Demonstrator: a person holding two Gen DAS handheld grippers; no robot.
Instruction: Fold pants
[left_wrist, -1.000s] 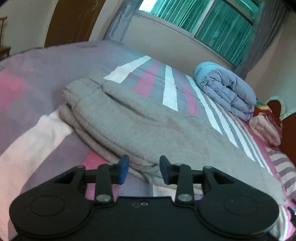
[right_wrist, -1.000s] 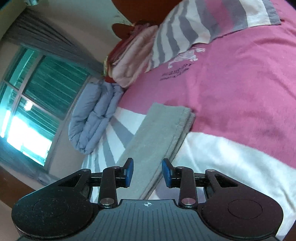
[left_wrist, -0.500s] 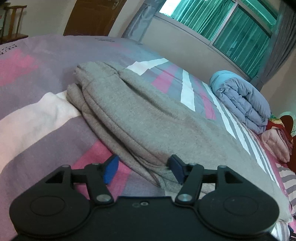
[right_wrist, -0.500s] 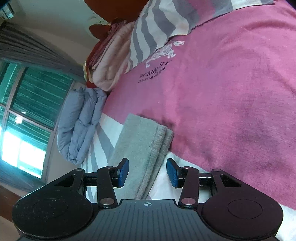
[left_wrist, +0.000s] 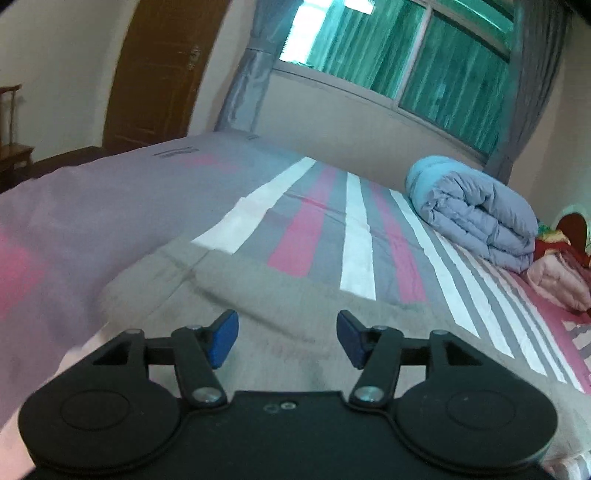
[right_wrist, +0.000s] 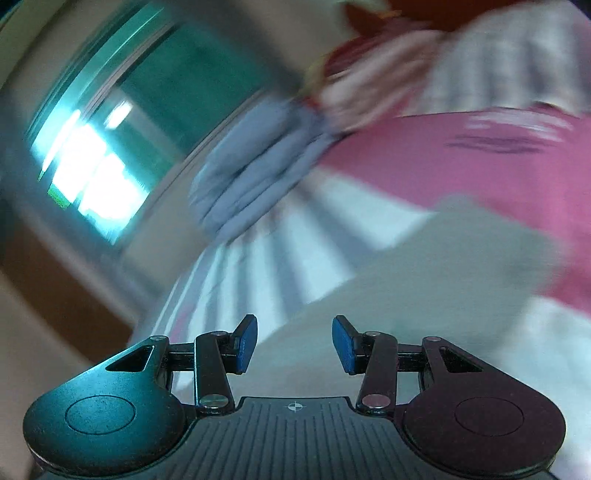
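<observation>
The grey pants (left_wrist: 288, 295) lie folded lengthwise on the striped bed (left_wrist: 310, 221). My left gripper (left_wrist: 287, 338) is open and empty, hovering over the pants' near part with its blue pads wide apart. In the right wrist view, which is blurred by motion, the pants (right_wrist: 424, 269) stretch away to the right across the pink and white bedding (right_wrist: 480, 162). My right gripper (right_wrist: 294, 343) is open and empty above the pants' near end.
A rolled blue-grey quilt (left_wrist: 476, 214) lies at the far right of the bed under the window (left_wrist: 406, 51); it also shows in the right wrist view (right_wrist: 258, 173). Folded pink bedding (left_wrist: 557, 280) sits by the headboard. A brown door (left_wrist: 159, 70) stands at the far left.
Both grippers have opened wider. The left gripper has moved forward over the pants and tilted up. The right gripper has swung fast, so its view has rotated and blurred.
</observation>
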